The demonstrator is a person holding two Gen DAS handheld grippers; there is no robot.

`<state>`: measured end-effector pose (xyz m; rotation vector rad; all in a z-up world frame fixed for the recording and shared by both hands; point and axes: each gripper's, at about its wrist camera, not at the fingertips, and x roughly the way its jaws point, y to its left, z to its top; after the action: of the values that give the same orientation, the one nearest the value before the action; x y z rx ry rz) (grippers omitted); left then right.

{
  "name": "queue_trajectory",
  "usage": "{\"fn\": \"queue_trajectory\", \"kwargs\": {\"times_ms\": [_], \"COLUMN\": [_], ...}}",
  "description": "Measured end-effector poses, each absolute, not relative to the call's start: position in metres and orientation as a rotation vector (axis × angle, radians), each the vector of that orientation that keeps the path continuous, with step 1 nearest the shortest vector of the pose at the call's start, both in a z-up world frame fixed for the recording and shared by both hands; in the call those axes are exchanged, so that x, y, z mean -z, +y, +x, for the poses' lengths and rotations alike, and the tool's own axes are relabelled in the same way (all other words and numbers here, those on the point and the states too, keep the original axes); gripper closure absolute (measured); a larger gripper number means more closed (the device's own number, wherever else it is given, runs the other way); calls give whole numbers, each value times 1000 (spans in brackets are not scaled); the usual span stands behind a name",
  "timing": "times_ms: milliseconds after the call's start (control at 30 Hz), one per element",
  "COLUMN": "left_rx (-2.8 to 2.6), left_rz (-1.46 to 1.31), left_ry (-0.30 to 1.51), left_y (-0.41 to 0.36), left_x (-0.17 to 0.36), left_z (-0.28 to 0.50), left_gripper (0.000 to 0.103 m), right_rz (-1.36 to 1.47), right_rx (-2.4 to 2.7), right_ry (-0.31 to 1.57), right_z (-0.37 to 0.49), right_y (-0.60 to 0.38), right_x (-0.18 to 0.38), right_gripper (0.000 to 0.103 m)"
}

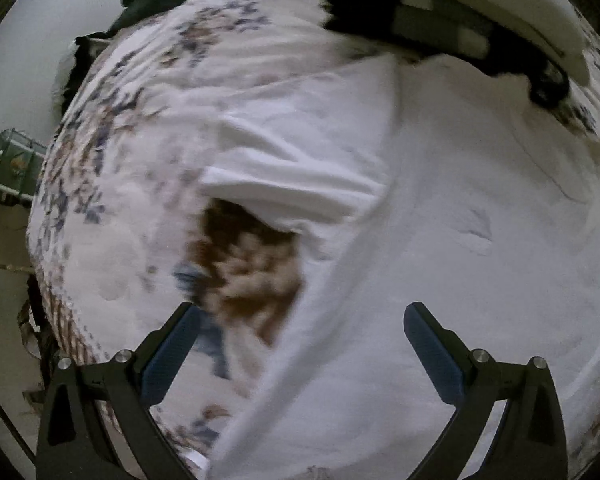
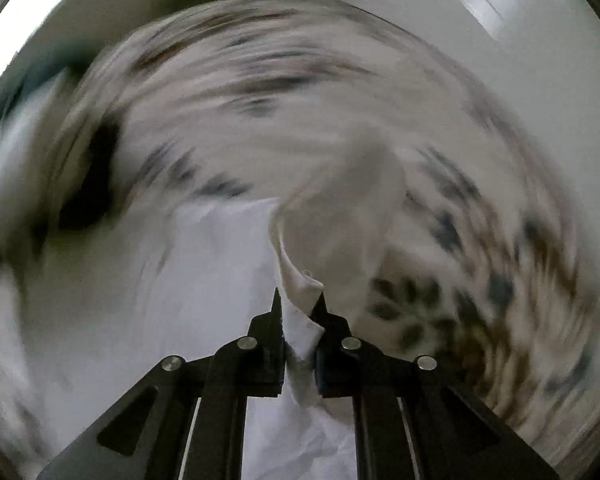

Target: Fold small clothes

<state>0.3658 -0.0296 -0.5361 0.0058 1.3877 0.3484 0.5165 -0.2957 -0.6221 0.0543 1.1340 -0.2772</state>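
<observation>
white garment (image 1: 440, 208) creased on floral bedspread (image 1: 112, 128); right tool (image 2: 299, 300) pinching it, left tool (image 1: 300, 320) spread.

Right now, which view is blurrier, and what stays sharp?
Right wrist view: heavy swirling blur over the patterned bedspread; only the right gripper and its pinched white cloth stay sharp. Left wrist view: milder blur; the left gripper is crisp.

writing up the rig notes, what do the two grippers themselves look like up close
Both are matte black, angular linkage frames with round silver pins at the joints and triangular cut-outs in the arms. The left gripper has flat fingers faced with dark blue textured pads. The right gripper shows narrow black fingertips tapering to points. No cables, markings or sleeves are visible.
</observation>
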Motion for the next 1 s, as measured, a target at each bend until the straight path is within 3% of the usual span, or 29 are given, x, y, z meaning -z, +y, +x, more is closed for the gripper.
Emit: {"fn": "queue_trajectory", "kwargs": {"times_ms": [100, 167, 233, 300, 367, 567, 633, 800, 1000], "left_rx": [-387, -411, -426, -412, -382, -300, -294, -321, -219], "left_rz": [-11, -24, -60, -160, -271, -728, -858, -873, -611], "left_ry": [1385, 1394, 1413, 1434, 1430, 1371, 1357, 1280, 1189], "left_y": [-1, 16, 33, 51, 66, 115, 126, 134, 81], "left_x": [537, 542, 547, 554, 558, 585, 599, 603, 565], "left_z": [361, 359, 357, 359, 365, 391, 401, 427, 445], "left_gripper": [0, 0, 0, 0, 0, 3, 14, 88, 96], "right_rz": [-240, -277, -176, -50, 97, 342, 378, 454, 478], "right_rx": [163, 110, 53, 61, 89, 220, 258, 309, 336], "right_ry": [1172, 1262, 1352, 1362, 1361, 1393, 1418, 1423, 1414], "right_z": [523, 523, 514, 501, 491, 467, 462, 453, 468], "right_y": [-213, -197, -191, -199, -213, -256, -265, -279, -284], "right_x": [654, 672, 683, 678, 670, 669, 678, 687, 693], "right_gripper": [92, 91, 82, 55, 42, 41, 41, 41, 41]}}
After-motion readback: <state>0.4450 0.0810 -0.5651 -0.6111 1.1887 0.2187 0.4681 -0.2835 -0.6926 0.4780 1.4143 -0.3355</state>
